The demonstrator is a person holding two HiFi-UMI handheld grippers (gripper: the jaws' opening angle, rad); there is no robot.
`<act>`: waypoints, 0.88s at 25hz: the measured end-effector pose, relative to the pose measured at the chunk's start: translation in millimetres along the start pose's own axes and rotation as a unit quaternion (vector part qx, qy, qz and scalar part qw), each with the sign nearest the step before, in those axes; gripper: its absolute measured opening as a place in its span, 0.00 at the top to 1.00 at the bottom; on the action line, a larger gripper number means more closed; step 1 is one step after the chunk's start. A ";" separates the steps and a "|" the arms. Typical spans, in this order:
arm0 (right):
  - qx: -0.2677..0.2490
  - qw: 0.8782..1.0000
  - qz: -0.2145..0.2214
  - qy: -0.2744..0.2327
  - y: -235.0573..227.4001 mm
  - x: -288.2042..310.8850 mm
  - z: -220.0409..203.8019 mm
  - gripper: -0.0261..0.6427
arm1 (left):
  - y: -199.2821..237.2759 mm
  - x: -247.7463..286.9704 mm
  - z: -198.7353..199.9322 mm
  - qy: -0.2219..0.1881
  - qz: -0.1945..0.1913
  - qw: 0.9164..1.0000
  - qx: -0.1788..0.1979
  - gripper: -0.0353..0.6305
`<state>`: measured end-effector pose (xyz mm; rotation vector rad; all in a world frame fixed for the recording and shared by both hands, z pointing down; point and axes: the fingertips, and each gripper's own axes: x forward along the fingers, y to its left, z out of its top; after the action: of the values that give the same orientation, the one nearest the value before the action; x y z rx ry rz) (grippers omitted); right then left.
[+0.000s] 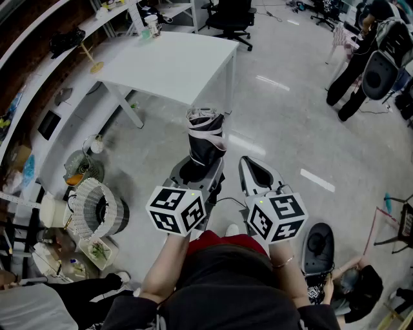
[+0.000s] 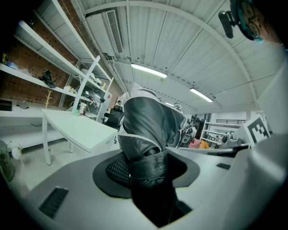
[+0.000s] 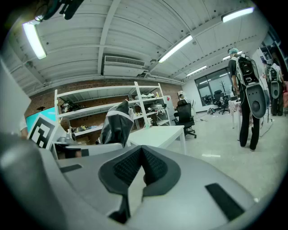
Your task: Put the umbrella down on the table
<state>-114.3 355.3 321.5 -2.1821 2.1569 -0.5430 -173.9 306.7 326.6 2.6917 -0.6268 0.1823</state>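
Note:
A folded black umbrella (image 1: 205, 138) with white trim stands upright in my left gripper (image 1: 199, 170), which is shut on its lower end. In the left gripper view the umbrella (image 2: 146, 130) fills the middle, squeezed between the dark pads (image 2: 118, 170). The white table (image 1: 174, 64) lies ahead, a step beyond the umbrella's top, and shows to the left as a pale slab (image 2: 76, 130). My right gripper (image 1: 259, 174) is beside the left one, shut with nothing in it. Its own view shows the jaws (image 3: 141, 155) meeting, with the umbrella (image 3: 116, 126) to the left and the table (image 3: 159, 134) behind.
A black office chair (image 1: 232, 16) stands behind the table. Shelves (image 1: 39, 58) run along the left wall, with a round fan (image 1: 97, 209) and clutter on the floor below. A person with gear (image 1: 361, 61) stands at the far right. Small items (image 1: 150, 27) sit on the table's far corner.

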 end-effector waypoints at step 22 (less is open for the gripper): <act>0.053 0.996 -0.056 0.041 -101.3 0.5 -13.1 0.93 | 14.6 39.8 5.3 -0.007 0.025 0.999 -0.027 0.65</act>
<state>-20.0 361.9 360.2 -2.2721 1.9991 -0.7474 -144.7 276.6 334.5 2.6294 -0.6939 0.1584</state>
